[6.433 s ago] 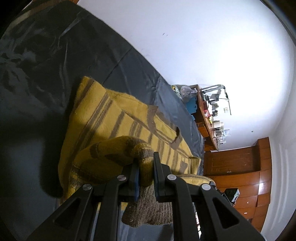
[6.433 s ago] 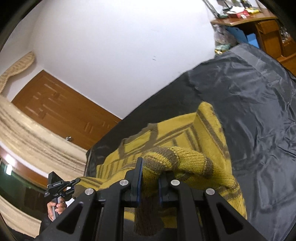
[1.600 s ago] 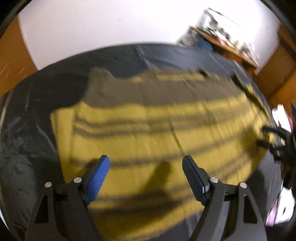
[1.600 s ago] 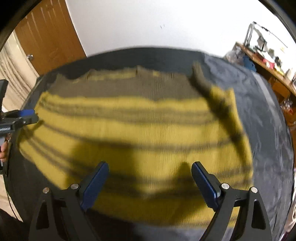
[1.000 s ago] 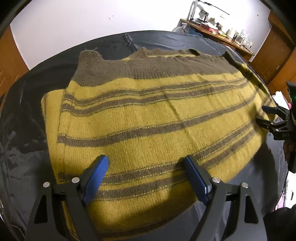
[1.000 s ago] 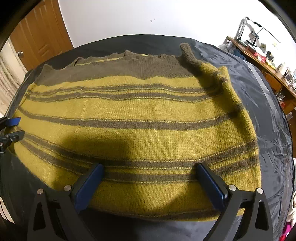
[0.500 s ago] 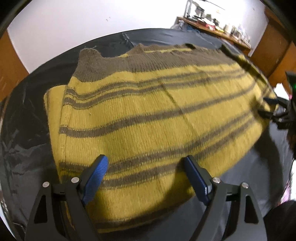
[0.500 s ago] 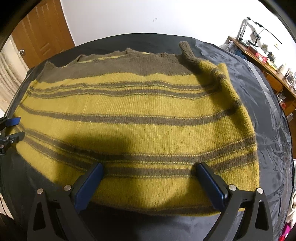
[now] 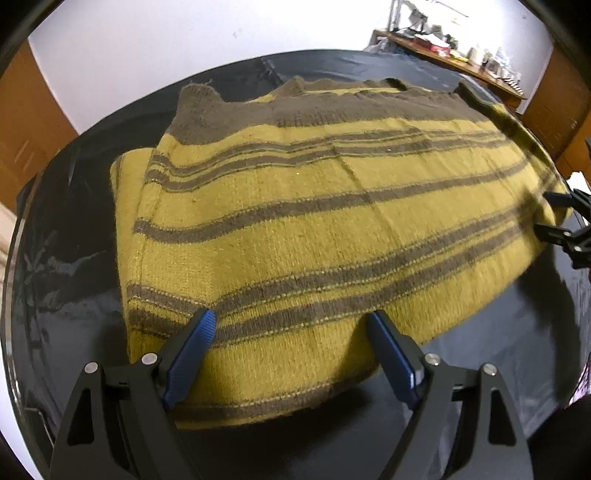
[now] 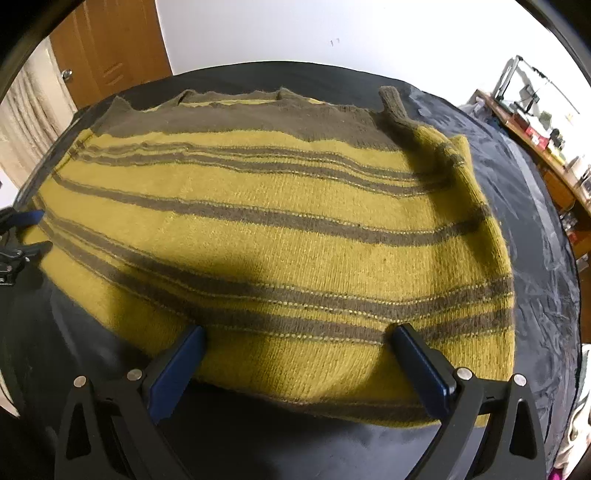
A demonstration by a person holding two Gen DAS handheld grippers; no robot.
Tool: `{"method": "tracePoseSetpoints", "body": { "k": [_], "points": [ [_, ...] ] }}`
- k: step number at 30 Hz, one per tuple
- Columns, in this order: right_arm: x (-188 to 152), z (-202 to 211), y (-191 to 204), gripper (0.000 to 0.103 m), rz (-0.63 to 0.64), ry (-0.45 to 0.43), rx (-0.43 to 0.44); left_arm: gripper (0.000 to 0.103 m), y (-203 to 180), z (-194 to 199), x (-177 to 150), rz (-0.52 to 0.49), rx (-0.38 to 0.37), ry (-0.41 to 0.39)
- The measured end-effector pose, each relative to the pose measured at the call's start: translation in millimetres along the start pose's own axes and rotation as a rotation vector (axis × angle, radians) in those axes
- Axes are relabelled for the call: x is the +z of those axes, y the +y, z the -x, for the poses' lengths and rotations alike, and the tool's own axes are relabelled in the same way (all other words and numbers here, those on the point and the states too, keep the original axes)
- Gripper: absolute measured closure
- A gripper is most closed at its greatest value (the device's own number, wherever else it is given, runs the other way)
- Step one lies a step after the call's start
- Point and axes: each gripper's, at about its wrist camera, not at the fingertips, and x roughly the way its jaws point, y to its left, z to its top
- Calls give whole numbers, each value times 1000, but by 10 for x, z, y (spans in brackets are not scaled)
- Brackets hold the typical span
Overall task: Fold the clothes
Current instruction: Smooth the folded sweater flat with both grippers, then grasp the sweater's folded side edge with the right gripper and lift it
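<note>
Nearest the left wrist camera, the left hand-held gripper (image 9: 291,325) points steeply down, its two black fingers with blue pads (image 9: 190,354) spread wide and nothing caught between them. Both fingertips hang over the near hem of the sweater (image 9: 314,229); whether they touch the knit cannot be told.

The right hand-held gripper (image 10: 299,339) takes much the same pose in its own view: tilted steeply down, jaws spread wide, empty, fingertips over the near hem of the same garment (image 10: 280,236). At the left edge of that view the left tool shows again (image 10: 26,232), just beside the sweater's left side, its fingers parted. In the left view the right tool (image 9: 554,218) sits at the sweater's right side, its two black fingers likewise apart.

The sweater is mustard yellow with grey-brown stripes running across it. It lies spread flat on a black, glossy, wrinkled sheet (image 9: 74,258) that covers the surface beneath. A broad grey-brown band forms its far edge. A sleeve is folded in along the right side, its brown cuff (image 10: 393,101) pointing toward the far edge. On the left side a second layer of yellow knit shows out from under the top one.

Farther off stand a white wall (image 10: 332,33), a wooden door (image 10: 107,44) at the left, and a cluttered wooden desk (image 10: 535,125) at the right.
</note>
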Motion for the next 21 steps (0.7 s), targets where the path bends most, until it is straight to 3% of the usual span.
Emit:
{"method": "tracePoseSetpoints", "body": {
  "k": [3, 5, 8, 15, 21],
  "points": [
    [-9, 179, -161, 0, -98, -38, 61, 16, 46, 51, 105, 77, -18, 34],
    [-98, 378, -378, 0, -206, -94, 108, 16, 57, 136, 170, 140, -70, 29],
    [-301, 567, -770, 0, -366, -135, 180, 16, -64, 262, 274, 157, -113, 1],
    [-866, 593, -1490, 0, -723, -160, 339, 16, -720, 331, 526, 18, -156, -12],
    [-871, 436, -1546, 1, -785, -162, 459, 16, -1068, 301, 620, -1, -166, -2]
  ]
}}
